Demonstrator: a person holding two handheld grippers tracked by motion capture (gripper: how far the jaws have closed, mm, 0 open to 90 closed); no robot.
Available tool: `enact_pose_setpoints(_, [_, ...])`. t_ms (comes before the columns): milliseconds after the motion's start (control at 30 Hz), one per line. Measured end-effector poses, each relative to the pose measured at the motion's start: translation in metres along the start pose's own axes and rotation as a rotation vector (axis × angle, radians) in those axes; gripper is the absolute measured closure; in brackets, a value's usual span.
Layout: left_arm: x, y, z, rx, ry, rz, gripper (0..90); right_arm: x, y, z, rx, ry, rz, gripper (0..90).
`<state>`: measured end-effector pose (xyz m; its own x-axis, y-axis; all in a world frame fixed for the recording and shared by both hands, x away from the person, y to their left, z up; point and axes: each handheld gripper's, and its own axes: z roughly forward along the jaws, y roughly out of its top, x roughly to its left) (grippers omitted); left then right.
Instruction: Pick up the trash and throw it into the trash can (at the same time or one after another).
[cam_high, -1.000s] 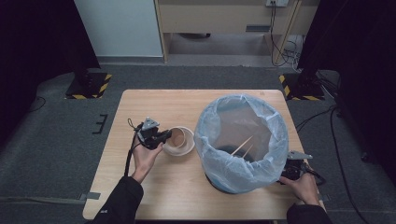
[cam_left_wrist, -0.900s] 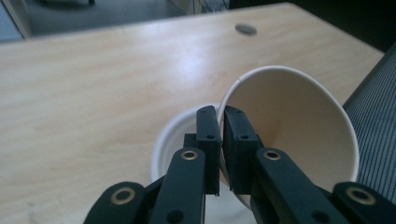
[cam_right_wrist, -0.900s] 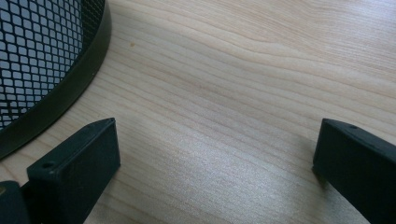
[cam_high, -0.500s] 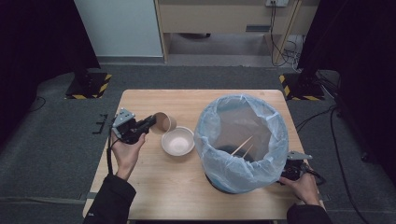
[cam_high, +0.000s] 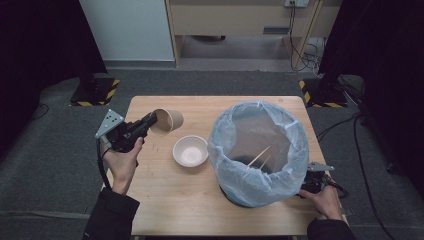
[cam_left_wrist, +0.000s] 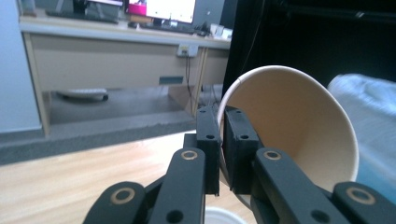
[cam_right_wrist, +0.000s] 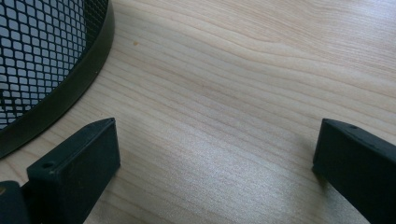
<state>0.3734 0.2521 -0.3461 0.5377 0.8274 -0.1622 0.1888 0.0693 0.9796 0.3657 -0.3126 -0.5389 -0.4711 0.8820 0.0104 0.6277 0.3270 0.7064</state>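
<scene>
Wooden table (cam_high: 165, 200) with white bowl (cam_high: 190, 150), lined bin (cam_high: 257, 150)

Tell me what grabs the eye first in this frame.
The big mesh bin lined with a pale blue bag, at the table's right, with wooden sticks inside. Next, the left gripper holds a paper cup tipped on its side by the rim, above the table's left, beside a white bowl.

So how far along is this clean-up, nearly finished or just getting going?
Partway, it seems. Two wooden sticks already lie inside the lined bin. The left hand-held gripper is clamped on the rim of a paper cup, lifted and tipped. The white bowl sits on the table, untouched. The right hand-held gripper rests open beside the bin.
</scene>
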Motion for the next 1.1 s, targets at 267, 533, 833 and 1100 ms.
enact_pose_setpoints(267, [-0.013,0.019,-0.016,-0.092,-0.043,0.008,85.1,0.0,0.0,0.0,0.0,0.0,0.0,0.7])
enact_pose_setpoints(533, [-0.031,0.032,-0.025,-0.141,-0.1,0.027,85.1,0.0,0.0,0.0,0.0,0.0,0.0,0.7])
enact_pose_setpoints(833, [-0.052,0.041,-0.03,-0.176,-0.166,0.049,85.0,0.0,0.0,0.0,0.0,0.0,0.0,0.8])
enact_pose_setpoints(1100, [-0.069,0.047,-0.028,-0.201,-0.221,0.053,85.1,0.0,0.0,0.0,0.0,0.0,0.0,0.7])
